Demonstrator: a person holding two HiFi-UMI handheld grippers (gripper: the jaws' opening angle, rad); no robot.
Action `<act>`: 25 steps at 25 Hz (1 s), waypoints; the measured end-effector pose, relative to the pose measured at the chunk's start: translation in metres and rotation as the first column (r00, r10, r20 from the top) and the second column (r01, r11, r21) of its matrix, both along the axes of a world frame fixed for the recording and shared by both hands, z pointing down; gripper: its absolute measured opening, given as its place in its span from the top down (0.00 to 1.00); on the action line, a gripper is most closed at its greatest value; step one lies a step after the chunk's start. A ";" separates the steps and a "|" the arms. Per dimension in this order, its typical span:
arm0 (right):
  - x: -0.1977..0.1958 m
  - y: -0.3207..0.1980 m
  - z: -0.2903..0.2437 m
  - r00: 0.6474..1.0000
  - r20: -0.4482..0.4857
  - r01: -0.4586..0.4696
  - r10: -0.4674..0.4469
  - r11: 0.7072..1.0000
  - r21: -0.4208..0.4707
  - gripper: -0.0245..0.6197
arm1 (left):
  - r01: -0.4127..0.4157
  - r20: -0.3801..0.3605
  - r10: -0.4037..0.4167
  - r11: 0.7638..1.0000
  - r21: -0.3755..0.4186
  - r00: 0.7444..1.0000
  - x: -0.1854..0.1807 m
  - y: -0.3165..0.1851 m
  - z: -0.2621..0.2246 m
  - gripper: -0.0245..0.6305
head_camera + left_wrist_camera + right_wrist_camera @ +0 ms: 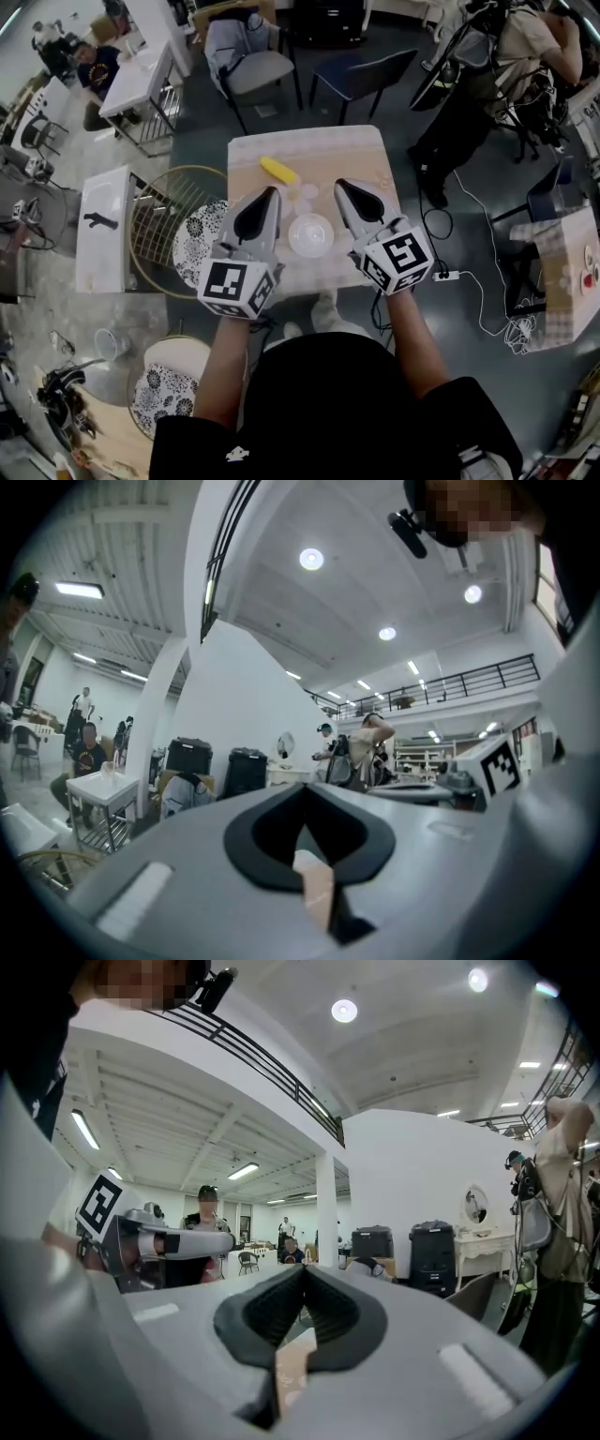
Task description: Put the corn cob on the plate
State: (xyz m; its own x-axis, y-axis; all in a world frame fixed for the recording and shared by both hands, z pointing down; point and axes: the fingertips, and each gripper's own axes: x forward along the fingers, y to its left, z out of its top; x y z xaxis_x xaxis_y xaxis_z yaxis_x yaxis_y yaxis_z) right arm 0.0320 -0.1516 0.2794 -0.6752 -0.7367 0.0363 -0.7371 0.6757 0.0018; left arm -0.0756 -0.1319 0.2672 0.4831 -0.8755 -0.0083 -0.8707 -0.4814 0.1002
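Observation:
A yellow corn cob point(279, 171) lies on the far left part of a small beige table point(361, 150). Nearer me, at the middle of the table, stands a white plate point(294, 236) with nothing on it. I hold both grippers level above the table's near edge, on either side of the plate. My left gripper point(273, 190) is shut and empty, its tip just short of the corn. My right gripper point(339, 184) is shut and empty too. In the left gripper view the left gripper point(302, 789) shows only the room beyond; the right gripper point(304, 1269) likewise in its own view.
Small clear cups point(300, 192) stand between the corn and the plate. A round wire chair point(169, 220) with a floral cushion point(195, 246) is left of the table, beside a white side table point(101, 230). Two chairs point(258, 66) stand behind. A cable and power strip point(448, 275) lie to the right.

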 end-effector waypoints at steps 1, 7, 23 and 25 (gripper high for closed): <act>0.001 -0.006 0.001 1.000 0.002 0.007 -0.007 1.000 -0.003 0.96 | 0.008 0.003 -0.008 1.000 -0.001 1.000 0.001 -0.005 0.001 0.95; 0.006 -0.038 0.009 0.999 0.018 0.047 -0.047 0.999 -0.013 0.96 | 0.057 0.017 -0.057 0.998 -0.014 0.998 0.002 -0.028 0.009 0.95; 0.003 -0.096 0.023 0.989 0.021 0.147 -0.146 0.988 -0.045 0.96 | 0.154 0.027 -0.153 0.987 -0.050 0.988 0.002 -0.075 0.023 0.95; 0.004 -0.100 0.029 0.988 0.024 0.153 -0.152 0.987 -0.056 0.96 | 0.166 0.030 -0.165 0.984 -0.057 0.986 0.002 -0.076 0.027 0.95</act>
